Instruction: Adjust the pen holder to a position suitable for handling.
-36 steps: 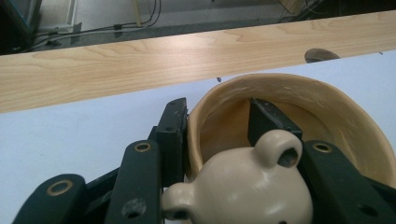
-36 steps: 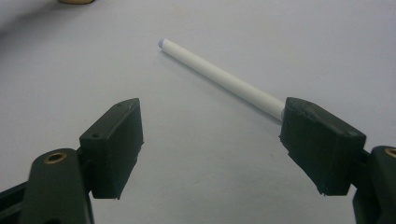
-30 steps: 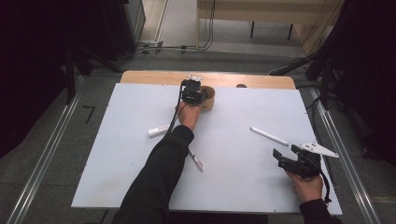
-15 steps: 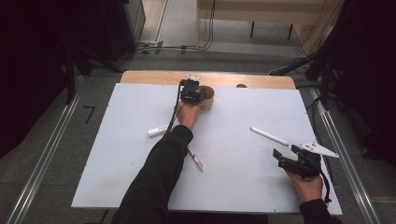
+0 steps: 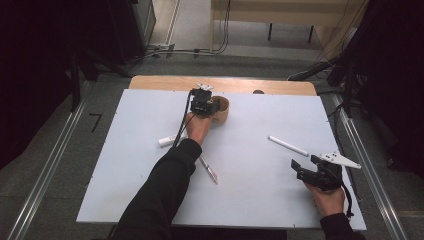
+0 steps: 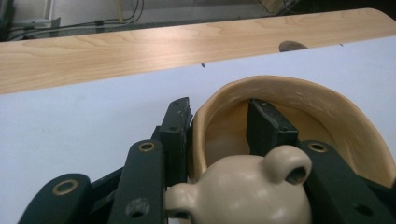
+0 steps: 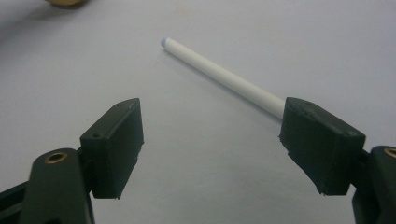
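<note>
**Left gripper clamps cup wall at far edge of sheet**

White sheet (image 5: 250, 200) covers the wooden table (image 5: 280, 86), giving a plain work surface. Tan cup (image 5: 221, 109) stands near its far edge; left gripper (image 5: 204, 103) straddles the rim, one jaw inside, one outside, pinching the wall, probably to steady it. Right gripper (image 5: 300, 169) rests near the white pen (image 5: 288, 146), jaws apart and empty, likely ready for pickup.
</note>
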Demonstrator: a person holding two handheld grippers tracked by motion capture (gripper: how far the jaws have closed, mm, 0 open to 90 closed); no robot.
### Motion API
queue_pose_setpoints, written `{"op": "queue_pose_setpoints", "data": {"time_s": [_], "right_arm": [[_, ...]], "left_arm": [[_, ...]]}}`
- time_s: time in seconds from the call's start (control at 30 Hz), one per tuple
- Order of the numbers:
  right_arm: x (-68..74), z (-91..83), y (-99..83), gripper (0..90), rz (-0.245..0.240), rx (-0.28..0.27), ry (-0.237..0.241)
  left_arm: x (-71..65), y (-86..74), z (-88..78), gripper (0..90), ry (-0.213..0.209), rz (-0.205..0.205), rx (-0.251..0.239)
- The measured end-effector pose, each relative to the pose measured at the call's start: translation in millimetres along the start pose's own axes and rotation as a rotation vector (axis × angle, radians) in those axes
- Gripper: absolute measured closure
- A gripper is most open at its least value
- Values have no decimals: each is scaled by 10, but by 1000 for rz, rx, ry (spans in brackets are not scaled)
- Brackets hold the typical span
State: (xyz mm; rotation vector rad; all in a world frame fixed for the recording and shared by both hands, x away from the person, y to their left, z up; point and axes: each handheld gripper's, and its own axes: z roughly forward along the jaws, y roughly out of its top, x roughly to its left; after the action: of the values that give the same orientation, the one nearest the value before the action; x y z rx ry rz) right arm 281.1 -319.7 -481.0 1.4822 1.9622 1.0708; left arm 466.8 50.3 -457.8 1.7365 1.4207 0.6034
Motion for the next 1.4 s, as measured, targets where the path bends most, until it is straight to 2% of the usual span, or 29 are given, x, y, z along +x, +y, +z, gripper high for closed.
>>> {"op": "queue_pose_setpoints", "data": {"time_s": [0.53, 0.93, 1.07, 1.27, 1.4], "right_arm": [[38, 13, 7, 201, -15, 3, 1], [45, 15, 7, 201, -14, 3, 5], [52, 16, 8, 201, -18, 4, 6], [61, 14, 8, 201, -18, 3, 5], [64, 15, 9, 201, -19, 5, 5]], "left_arm": [[-187, -279, -374, 606, -92, 42, 33], [-336, -449, -563, 606, -147, 62, 58], [-384, -524, -617, 606, -165, 57, 64], [-414, -586, -656, 606, -154, 71, 69], [-398, -596, -628, 606, -154, 53, 84]]}}
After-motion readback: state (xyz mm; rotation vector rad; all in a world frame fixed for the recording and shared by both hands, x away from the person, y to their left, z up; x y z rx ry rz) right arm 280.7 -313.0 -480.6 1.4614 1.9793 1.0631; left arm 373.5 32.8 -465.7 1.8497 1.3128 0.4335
